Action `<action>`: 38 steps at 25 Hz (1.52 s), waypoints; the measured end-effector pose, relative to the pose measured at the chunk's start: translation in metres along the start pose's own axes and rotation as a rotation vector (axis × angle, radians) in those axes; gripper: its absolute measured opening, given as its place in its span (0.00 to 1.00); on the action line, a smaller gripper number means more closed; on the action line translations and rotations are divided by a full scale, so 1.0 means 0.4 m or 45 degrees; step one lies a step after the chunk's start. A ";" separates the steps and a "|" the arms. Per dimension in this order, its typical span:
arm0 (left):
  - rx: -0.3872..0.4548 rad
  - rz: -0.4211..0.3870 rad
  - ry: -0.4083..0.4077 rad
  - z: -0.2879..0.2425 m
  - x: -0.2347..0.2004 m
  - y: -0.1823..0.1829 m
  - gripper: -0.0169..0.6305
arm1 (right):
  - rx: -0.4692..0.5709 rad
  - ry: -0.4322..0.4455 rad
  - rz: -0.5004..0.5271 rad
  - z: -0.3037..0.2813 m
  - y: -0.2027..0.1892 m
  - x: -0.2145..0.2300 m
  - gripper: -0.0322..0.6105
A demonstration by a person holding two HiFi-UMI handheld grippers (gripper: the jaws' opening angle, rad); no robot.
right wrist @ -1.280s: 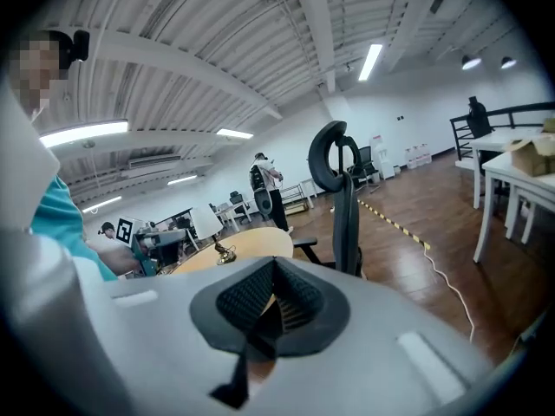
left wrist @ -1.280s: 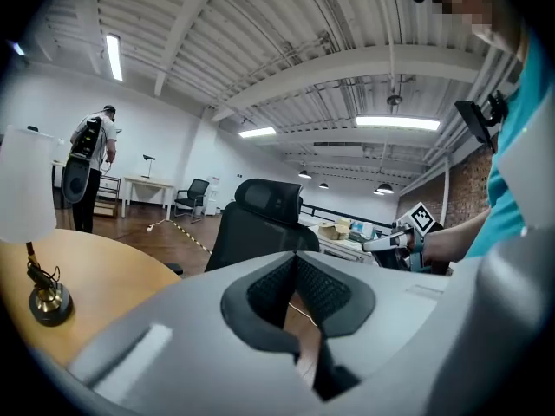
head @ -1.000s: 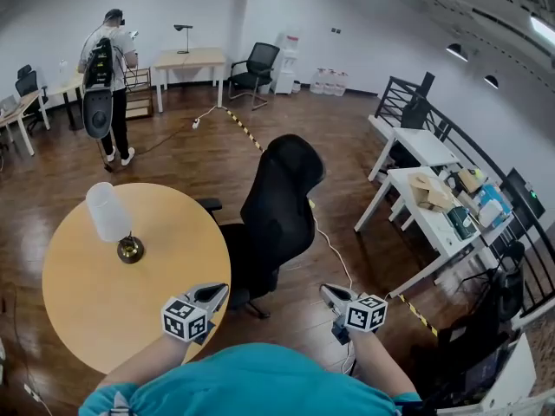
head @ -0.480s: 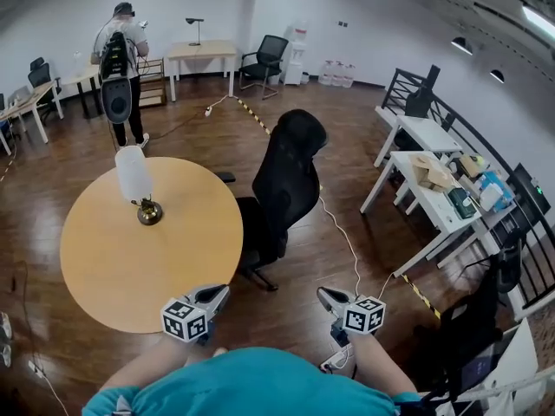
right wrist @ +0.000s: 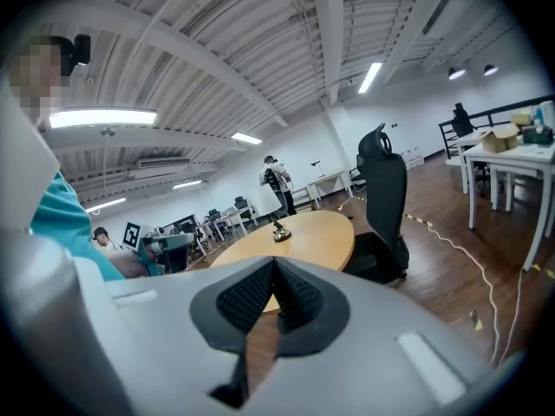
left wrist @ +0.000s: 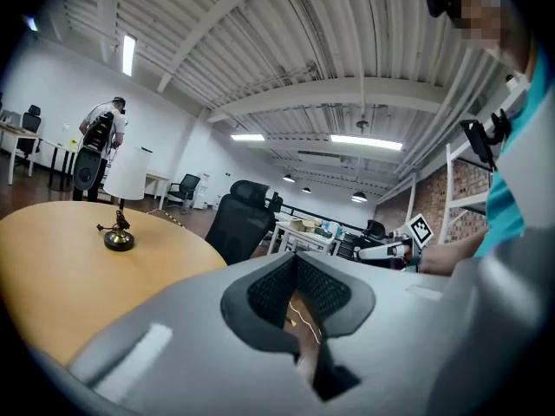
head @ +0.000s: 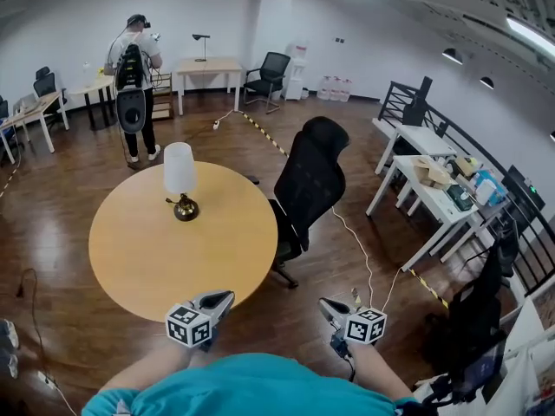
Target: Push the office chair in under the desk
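**Wood-floored office, round table, black chair beside it**

Low in the head view, the left gripper (head: 218,302) and the right gripper (head: 326,307) each have their jaws pressed together, with nothing between them. Just ahead of the left one is the round wooden table (head: 156,267), which carries a small lamp (head: 179,180). The black office chair (head: 310,185) stands just beside the table's right edge, well apart from both grippers.

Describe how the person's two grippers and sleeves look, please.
Both the left gripper and the right gripper have smooth grey bodies with black ribbed pads. Each carries a white cube with black square markers. The person wears a teal short-sleeved shirt.
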State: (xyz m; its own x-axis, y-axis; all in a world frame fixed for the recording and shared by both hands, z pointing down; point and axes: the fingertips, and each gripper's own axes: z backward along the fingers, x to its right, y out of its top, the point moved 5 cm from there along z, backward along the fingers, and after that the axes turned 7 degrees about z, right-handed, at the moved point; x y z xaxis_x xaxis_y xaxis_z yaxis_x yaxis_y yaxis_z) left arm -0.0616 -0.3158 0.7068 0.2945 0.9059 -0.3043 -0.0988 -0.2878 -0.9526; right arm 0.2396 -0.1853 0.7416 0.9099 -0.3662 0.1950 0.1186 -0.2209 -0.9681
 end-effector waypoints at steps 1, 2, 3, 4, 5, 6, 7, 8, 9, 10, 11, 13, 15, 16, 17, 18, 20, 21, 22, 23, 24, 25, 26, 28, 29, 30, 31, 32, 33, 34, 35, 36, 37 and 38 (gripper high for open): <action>-0.020 -0.013 -0.009 0.051 -0.003 -0.001 0.03 | 0.007 0.005 -0.020 -0.010 -0.021 -0.055 0.05; -0.038 -0.020 -0.010 0.100 -0.007 0.000 0.03 | 0.007 0.010 -0.039 -0.019 -0.039 -0.109 0.05; -0.051 -0.019 -0.003 0.149 -0.010 0.003 0.03 | -0.003 0.017 -0.055 -0.025 -0.055 -0.161 0.05; -0.055 -0.011 0.006 0.198 -0.009 0.008 0.03 | -0.021 0.025 -0.062 -0.026 -0.068 -0.213 0.05; -0.049 -0.003 0.013 0.248 -0.004 0.015 0.03 | -0.040 0.035 -0.059 -0.022 -0.075 -0.262 0.05; -0.037 0.003 0.017 0.294 0.002 0.022 0.03 | -0.052 0.045 -0.049 -0.017 -0.075 -0.305 0.05; -0.021 0.006 0.021 0.335 0.007 0.028 0.03 | -0.055 0.050 -0.038 -0.010 -0.070 -0.340 0.05; -0.007 0.010 0.026 0.371 0.011 0.034 0.03 | -0.052 0.049 -0.030 -0.003 -0.061 -0.369 0.05; 0.005 0.015 0.033 0.403 0.016 0.038 0.03 | -0.046 0.044 -0.025 0.004 -0.051 -0.396 0.05; 0.013 0.021 0.039 0.432 0.026 0.041 0.03 | -0.041 0.039 -0.020 0.014 -0.044 -0.424 0.05; 0.018 0.027 0.043 0.460 0.044 0.041 0.03 | -0.038 0.038 -0.013 0.027 -0.042 -0.454 0.05; 0.021 0.030 0.041 0.508 0.101 0.027 0.03 | -0.035 0.052 0.006 0.066 -0.053 -0.509 0.05; 0.017 0.033 0.038 0.547 0.167 -0.004 0.03 | -0.038 0.079 0.016 0.113 -0.087 -0.554 0.05; 0.012 0.041 0.043 0.573 0.199 -0.024 0.03 | -0.044 0.091 0.013 0.138 -0.112 -0.579 0.05; 0.008 0.054 0.051 0.602 0.229 -0.044 0.03 | -0.050 0.102 0.007 0.164 -0.137 -0.610 0.05; 0.007 0.066 0.058 0.630 0.259 -0.057 0.03 | -0.050 0.115 0.002 0.190 -0.155 -0.640 0.05; 0.011 0.078 0.064 0.660 0.325 -0.065 0.03 | -0.039 0.135 -0.013 0.240 -0.176 -0.677 0.05; 0.005 0.085 0.070 0.667 0.353 -0.074 0.03 | -0.032 0.142 -0.029 0.263 -0.184 -0.684 0.05; -0.005 0.091 0.080 0.674 0.379 -0.086 0.03 | -0.027 0.149 -0.048 0.283 -0.193 -0.691 0.05; -0.014 0.088 0.089 0.686 0.403 -0.090 0.03 | -0.029 0.157 -0.069 0.298 -0.203 -0.701 0.05; -0.016 0.080 0.100 0.704 0.426 -0.086 0.03 | -0.036 0.168 -0.081 0.308 -0.208 -0.718 0.05; -0.011 0.070 0.111 0.729 0.446 -0.072 0.03 | -0.042 0.185 -0.075 0.316 -0.202 -0.745 0.05; 0.001 0.063 0.123 0.759 0.463 -0.055 0.03 | -0.047 0.203 -0.060 0.321 -0.190 -0.779 0.05; 0.037 0.066 0.142 0.841 0.487 -0.025 0.03 | -0.054 0.229 -0.040 0.330 -0.174 -0.854 0.05; 0.053 0.067 0.146 0.895 0.495 -0.017 0.03 | -0.054 0.235 -0.033 0.332 -0.170 -0.901 0.05; 0.066 0.064 0.146 0.956 0.500 -0.014 0.03 | -0.053 0.235 -0.022 0.331 -0.170 -0.954 0.05; 0.078 0.058 0.142 1.021 0.501 -0.014 0.03 | -0.054 0.230 -0.007 0.327 -0.173 -1.011 0.05; 0.088 0.051 0.137 1.088 0.499 -0.016 0.03 | -0.057 0.224 0.012 0.318 -0.179 -1.071 0.05; 0.094 0.044 0.131 1.155 0.494 -0.021 0.03 | -0.059 0.218 0.032 0.307 -0.187 -1.132 0.05; 0.096 0.036 0.127 1.221 0.486 -0.026 0.03 | -0.059 0.211 0.047 0.292 -0.198 -1.193 0.05; 0.092 0.026 0.123 1.286 0.476 -0.032 0.03 | -0.055 0.206 0.051 0.276 -0.211 -1.253 0.05; 0.082 0.016 0.123 1.350 0.464 -0.038 0.03 | -0.048 0.206 0.040 0.261 -0.226 -1.312 0.05; 0.065 0.007 0.125 1.414 0.453 -0.042 0.03 | -0.040 0.212 0.019 0.246 -0.243 -1.371 0.05; 0.045 0.001 0.132 1.477 0.442 -0.044 0.03 | -0.040 0.223 0.001 0.232 -0.261 -1.429 0.05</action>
State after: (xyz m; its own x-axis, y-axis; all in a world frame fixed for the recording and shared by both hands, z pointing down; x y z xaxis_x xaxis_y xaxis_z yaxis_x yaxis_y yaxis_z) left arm -0.5692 0.0330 0.6728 0.3907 0.8682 -0.3059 -0.1324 -0.2758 -0.9520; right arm -0.2559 0.1311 0.7167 0.8264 -0.5179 0.2213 0.1028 -0.2476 -0.9634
